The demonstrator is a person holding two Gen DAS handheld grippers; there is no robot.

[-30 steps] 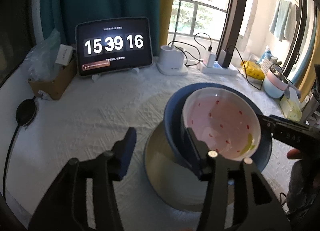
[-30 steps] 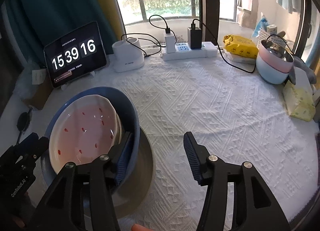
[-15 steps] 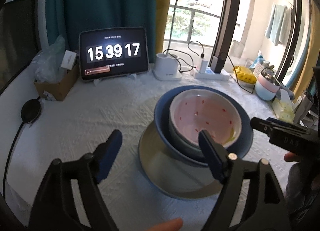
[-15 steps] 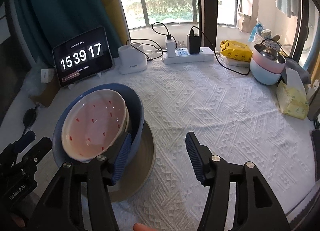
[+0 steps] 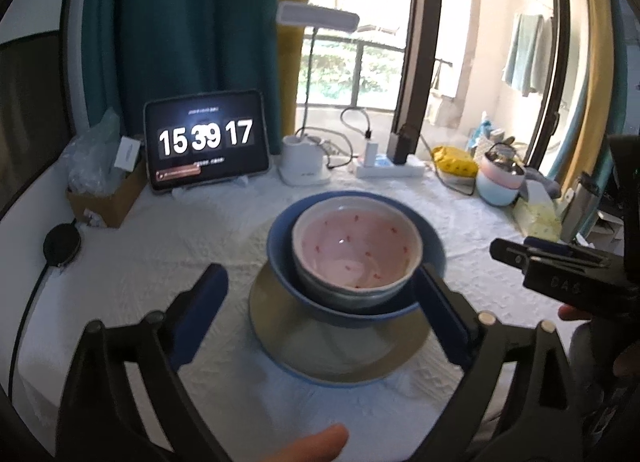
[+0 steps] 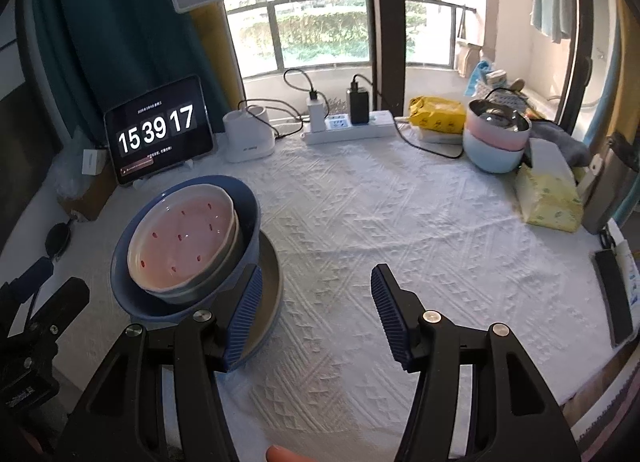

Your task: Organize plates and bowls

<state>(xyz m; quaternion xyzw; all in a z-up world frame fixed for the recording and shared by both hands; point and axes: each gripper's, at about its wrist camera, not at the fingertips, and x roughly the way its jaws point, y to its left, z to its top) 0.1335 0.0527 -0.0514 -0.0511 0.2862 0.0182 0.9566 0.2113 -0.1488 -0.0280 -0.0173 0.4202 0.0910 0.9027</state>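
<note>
At the far left of my worktop [image 6: 360, 222], which is covered with a white textured cloth, a cardboard box [image 5: 106, 202] sits by a black round puck [image 5: 62, 248] on a cable. Beside them a tablet [image 5: 206, 142] leans upright showing 15 39 17.

My left gripper [image 5: 320, 306] has its jaws wide and opening; the pads press on nothing, though the stack shows between them in the left wrist view. That stack is the task's thing: a pink spotted bowl [image 5: 356, 250] nested in a pale grey bowl [image 6: 224, 262], both inside a blue bowl [image 5: 432, 246], all resting on a flat plate [image 5: 320, 346] on the left half of the worktop.

A white lamp base [image 6: 250, 136] and a power strip [image 6: 348, 128] with chargers stand behind, near the window. My right gripper [image 6: 316, 310] hangs just right of the stack with its jaws apart and empty over bare cloth; its left pad lies in front of the plate's rim, and I cannot tell whether they touch.

On the far right stand a pink and blue pot [image 6: 496, 138], a yellow packet [image 6: 436, 112] and a tissue pack [image 6: 548, 198].
</note>
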